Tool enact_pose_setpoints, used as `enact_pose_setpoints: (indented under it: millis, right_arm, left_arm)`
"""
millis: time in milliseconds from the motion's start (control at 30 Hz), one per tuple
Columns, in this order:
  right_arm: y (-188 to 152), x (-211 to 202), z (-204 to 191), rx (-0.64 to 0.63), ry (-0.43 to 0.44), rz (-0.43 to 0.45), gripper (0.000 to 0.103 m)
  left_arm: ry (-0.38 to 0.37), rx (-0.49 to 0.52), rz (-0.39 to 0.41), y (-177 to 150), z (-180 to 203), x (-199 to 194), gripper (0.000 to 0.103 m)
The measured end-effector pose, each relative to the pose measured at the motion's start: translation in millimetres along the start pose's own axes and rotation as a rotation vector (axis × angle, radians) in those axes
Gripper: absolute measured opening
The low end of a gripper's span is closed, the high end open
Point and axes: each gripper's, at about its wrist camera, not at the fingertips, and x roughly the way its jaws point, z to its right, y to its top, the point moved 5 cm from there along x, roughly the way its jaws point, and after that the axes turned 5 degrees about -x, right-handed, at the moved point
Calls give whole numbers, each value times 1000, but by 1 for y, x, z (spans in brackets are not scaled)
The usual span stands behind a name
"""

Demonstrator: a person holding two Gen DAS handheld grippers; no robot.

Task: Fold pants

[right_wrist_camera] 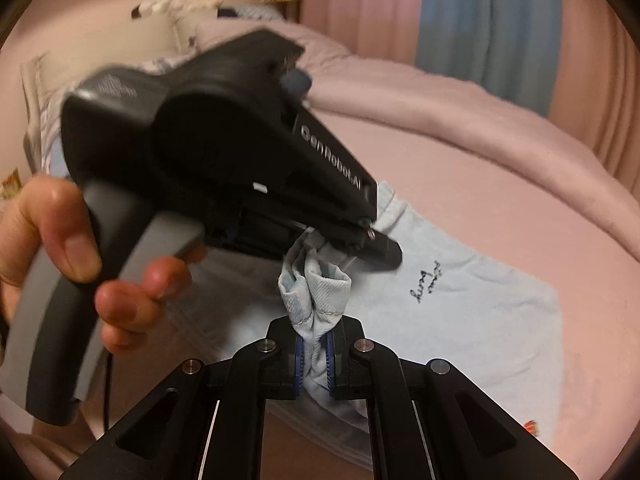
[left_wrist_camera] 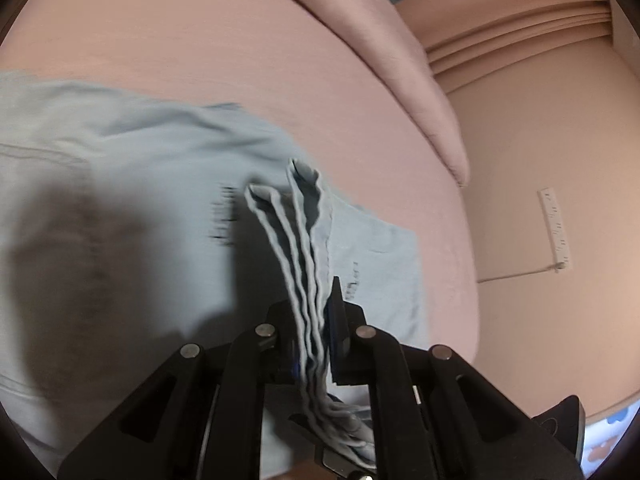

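- Pants: pale blue, with small dark script on the fabric, spread on my pink bed sheet; part of the cloth is lifted off the sheet into both grippers.
- Left gripper: clamped tight on several stacked, wavy layers of the pants edge, which rise past the black fingers. In the right wrist view its dark body crosses the frame, and its tip is buried in the bunched cloth.
- My left hand: wrapped around the grey handle of the left gripper.
- Right gripper: closed on a twisted bunch of the same fabric, pinched between the blue pads, just beside the left gripper's tip.
- Pink quilt: piled along the far side of the bed.
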Motion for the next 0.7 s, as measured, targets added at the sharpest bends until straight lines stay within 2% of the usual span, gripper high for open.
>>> enact_pose_setpoints:
  millis: [33, 67, 167, 233, 267, 367, 433, 533, 633, 700]
  right_arm:
    - [-2, 5, -1, 2, 17, -17, 14]
    - [-6, 12, -1, 3, 41, -51, 19]
    - [-15, 22, 3, 42, 86, -128, 32]
    - [-19, 11, 11, 71, 124, -127, 39]
    - [-21, -1, 19, 104, 158, -115, 41]
    - [-23, -35, 55, 248, 248, -49, 41]
    - [-24, -47, 83, 313, 216, -24, 42]
    - [-33, -52, 130, 372, 60, -54, 41]
    - [-38, -47, 157, 424, 19, -76, 41]
    - [-43, -43, 166, 426, -30, -96, 41]
  left_arm:
    - [26, -8, -8, -1, -6, 1, 20]
    - [50, -25, -26, -1, -16, 1, 26]
    - [41, -44, -22, 4, -20, -6, 31]
    - [70, -7, 30, 7, -15, -23, 48]
    - [86, 9, 54, 7, -9, -28, 52]
    - [94, 64, 116, 9, 3, -45, 54]
    - [66, 96, 113, 6, 15, -43, 53]
    - [19, 141, 72, -6, 34, -30, 53]
    - [-30, 167, 17, -24, 48, -12, 52]
    - [-20, 182, -8, -36, 50, 0, 51]
